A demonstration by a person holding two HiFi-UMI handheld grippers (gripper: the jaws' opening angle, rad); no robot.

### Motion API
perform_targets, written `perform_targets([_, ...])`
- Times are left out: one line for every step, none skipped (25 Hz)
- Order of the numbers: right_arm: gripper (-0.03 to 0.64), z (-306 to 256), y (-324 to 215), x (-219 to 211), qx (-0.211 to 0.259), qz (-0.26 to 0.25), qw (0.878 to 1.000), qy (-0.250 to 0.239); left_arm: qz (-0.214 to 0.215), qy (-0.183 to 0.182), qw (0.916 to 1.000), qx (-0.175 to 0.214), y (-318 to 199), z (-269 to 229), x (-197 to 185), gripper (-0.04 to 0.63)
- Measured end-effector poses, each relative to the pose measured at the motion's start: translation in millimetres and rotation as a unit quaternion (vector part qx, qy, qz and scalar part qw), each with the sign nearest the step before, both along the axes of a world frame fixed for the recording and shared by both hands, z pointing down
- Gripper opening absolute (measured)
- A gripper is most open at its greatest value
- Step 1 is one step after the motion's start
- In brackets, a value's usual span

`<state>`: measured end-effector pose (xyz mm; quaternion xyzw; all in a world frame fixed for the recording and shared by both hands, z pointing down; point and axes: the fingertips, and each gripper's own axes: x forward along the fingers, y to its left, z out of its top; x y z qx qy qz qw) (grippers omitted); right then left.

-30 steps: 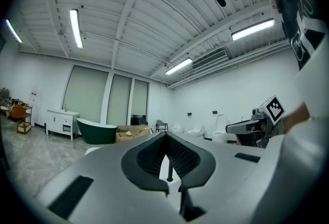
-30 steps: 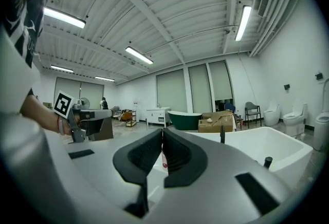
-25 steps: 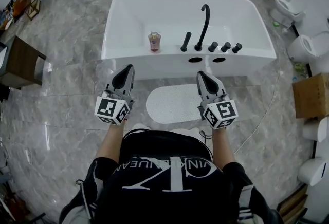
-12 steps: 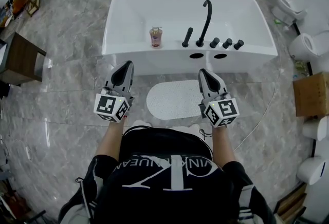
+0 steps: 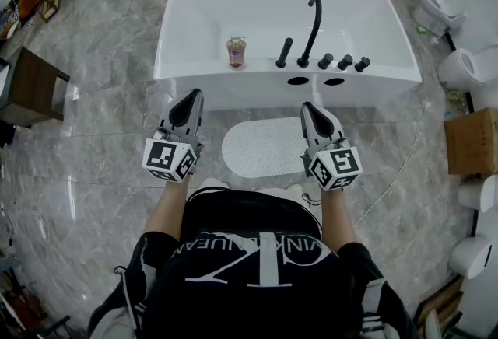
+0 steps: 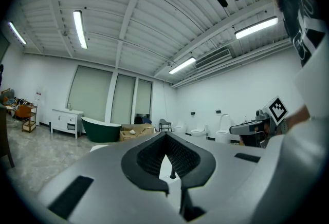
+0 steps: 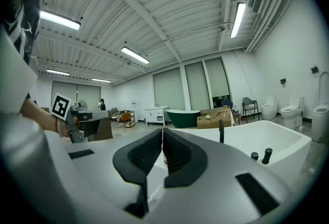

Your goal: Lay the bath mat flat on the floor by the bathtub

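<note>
lying flat on the floor between both grippers: the bath mat (image 5: 263,148)
left gripper (image 5: 190,99) and right gripper (image 5: 310,110) pressed together, empty; bathtub (image 5: 241,96) just beyond their tips

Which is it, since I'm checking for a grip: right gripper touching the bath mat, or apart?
Apart. The right gripper view shows the right gripper with jaws shut on nothing, up near the bathtub rim; the bath mat lies flat on the floor.

Black shirt (image 5: 233,306), white lettering, partly readable, "KLEIN"
</note>
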<state>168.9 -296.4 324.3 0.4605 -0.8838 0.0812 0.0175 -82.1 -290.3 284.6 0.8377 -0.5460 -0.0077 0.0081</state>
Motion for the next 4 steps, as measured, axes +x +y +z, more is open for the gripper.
perform_targets([0.026,0.5,-1.1,0.9,0.0,0.0,1.0,0.0,0.0,0.0,1.0,0.0,-1.0,0.3,0.8,0.014])
perform_targets([0.026,1.2,-2.4,1.8,0.0,0.0,1.0,0.0,-0.001,0.0,1.0,0.0,-2.1,0.6,1.6,0.014])
perform_targets([0.026,2.0,-3.7,2.8,0.0,-0.001,1.0,0.0,-0.002,0.0,1.0,0.0,-3.2,0.9,2.4,0.014])
perform_targets([0.026,2.7,-5.0,3.7,0.0,-0.001,1.0,0.001,-0.002,0.0,1.0,0.001,-4.3,1.1,3.2,0.014])
